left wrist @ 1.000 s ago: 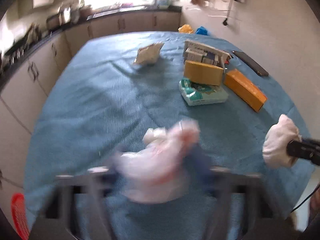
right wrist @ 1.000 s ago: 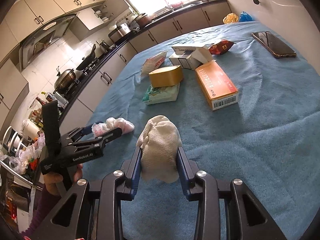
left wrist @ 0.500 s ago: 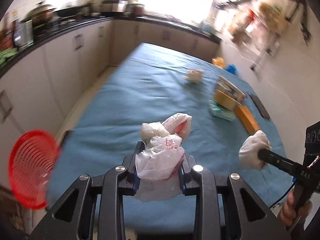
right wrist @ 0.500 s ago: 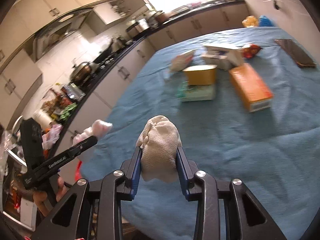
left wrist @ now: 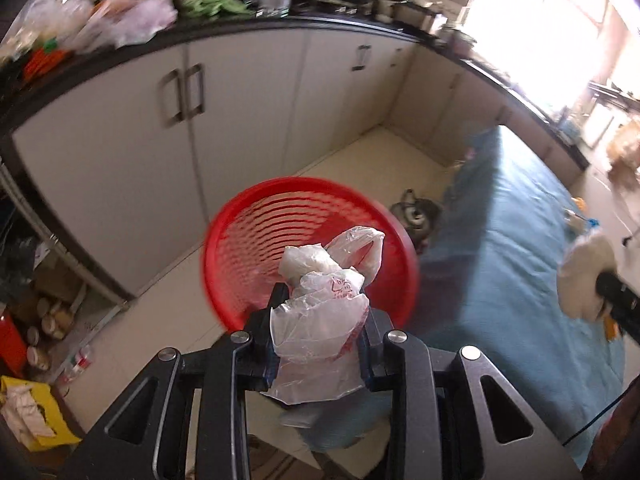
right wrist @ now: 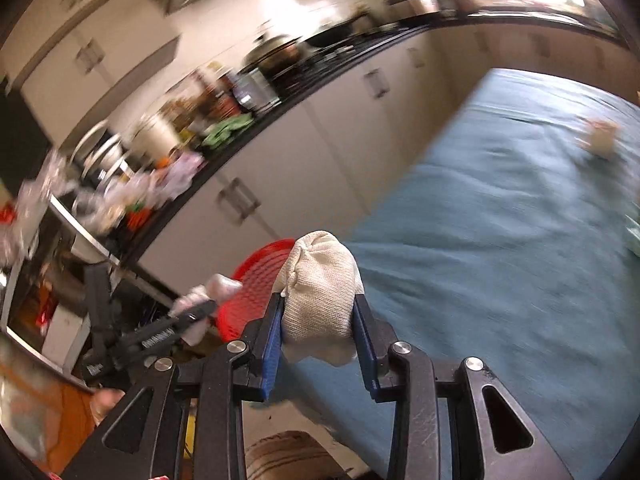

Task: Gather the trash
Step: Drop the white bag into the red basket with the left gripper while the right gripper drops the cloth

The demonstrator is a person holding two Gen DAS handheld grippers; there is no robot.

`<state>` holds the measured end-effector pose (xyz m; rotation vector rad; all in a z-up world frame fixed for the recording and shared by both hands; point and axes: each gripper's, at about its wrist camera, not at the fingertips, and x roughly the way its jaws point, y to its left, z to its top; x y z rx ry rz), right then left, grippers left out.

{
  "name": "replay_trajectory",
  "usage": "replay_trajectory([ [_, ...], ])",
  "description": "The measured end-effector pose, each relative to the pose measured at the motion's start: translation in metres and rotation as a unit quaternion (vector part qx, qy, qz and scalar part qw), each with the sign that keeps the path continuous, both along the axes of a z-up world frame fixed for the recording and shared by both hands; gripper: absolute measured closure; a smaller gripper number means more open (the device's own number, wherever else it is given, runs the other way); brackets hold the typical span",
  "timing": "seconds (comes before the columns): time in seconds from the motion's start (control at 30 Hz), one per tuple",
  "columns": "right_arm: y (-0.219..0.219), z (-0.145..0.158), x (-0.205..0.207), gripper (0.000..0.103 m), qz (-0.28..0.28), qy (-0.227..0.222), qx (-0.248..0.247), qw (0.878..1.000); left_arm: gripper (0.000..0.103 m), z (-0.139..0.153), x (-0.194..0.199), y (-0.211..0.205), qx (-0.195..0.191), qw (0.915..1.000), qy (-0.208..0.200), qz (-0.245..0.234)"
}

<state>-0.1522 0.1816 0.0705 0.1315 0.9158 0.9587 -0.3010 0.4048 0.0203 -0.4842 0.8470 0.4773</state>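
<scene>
My left gripper (left wrist: 320,308) is shut on a crumpled clear plastic bag (left wrist: 324,308) with red print and holds it above a red mesh basket (left wrist: 256,240) on the floor beside the table. My right gripper (right wrist: 318,312) is shut on a wadded cream cloth (right wrist: 320,284) over the table's near edge. The cloth and the right gripper also show at the right of the left wrist view (left wrist: 586,276). The basket (right wrist: 252,276) and the left gripper (right wrist: 200,304) show left of the cloth in the right wrist view.
The table with the blue cloth (left wrist: 520,240) runs off to the right. White cabinets (left wrist: 180,128) with a cluttered dark counter line the far side. A yellow bag (left wrist: 28,412) and jars sit on the floor at left. A dark object (left wrist: 414,212) lies behind the basket.
Both grippers have swung left off the table toward the floor. The red basket now lies right under the left gripper's bag. Both loads are still held.
</scene>
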Motion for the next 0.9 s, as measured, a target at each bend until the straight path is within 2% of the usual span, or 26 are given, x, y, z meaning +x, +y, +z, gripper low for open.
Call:
replay_trajectory([
  [0.2, 0.092, -0.021, 0.005, 0.067, 0.056, 0.007, -0.027, 0.998, 0.074, -0.022, 0.004, 0.027, -0.022, 0.9996, 0.015, 0.007],
  [0.4, 0.136, -0.045, 0.013, 0.061, 0.072, 0.012, -0.055, 0.996, 0.066, -0.029, 0.011, 0.032, -0.033, 0.9994, 0.011, -0.002],
  [0.5, 0.141, -0.050, 0.020, 0.051, 0.070, 0.019, -0.053, 0.996, 0.058, -0.027, 0.014, 0.028, -0.034, 0.9994, 0.010, -0.005],
  [0.6, 0.134, -0.050, 0.025, 0.050, 0.063, 0.021, -0.049, 0.997, 0.051, -0.026, 0.016, 0.026, -0.029, 0.9995, 0.013, -0.003],
  [0.73, 0.117, -0.046, 0.031, 0.049, 0.048, 0.024, -0.043, 0.998, 0.050, -0.021, 0.019, 0.017, -0.014, 0.9997, 0.019, 0.000],
  [0.9, 0.082, -0.041, 0.035, 0.046, 0.024, 0.025, -0.035, 0.999, 0.044, -0.007, 0.026, -0.004, 0.028, 0.9991, 0.031, -0.005],
])
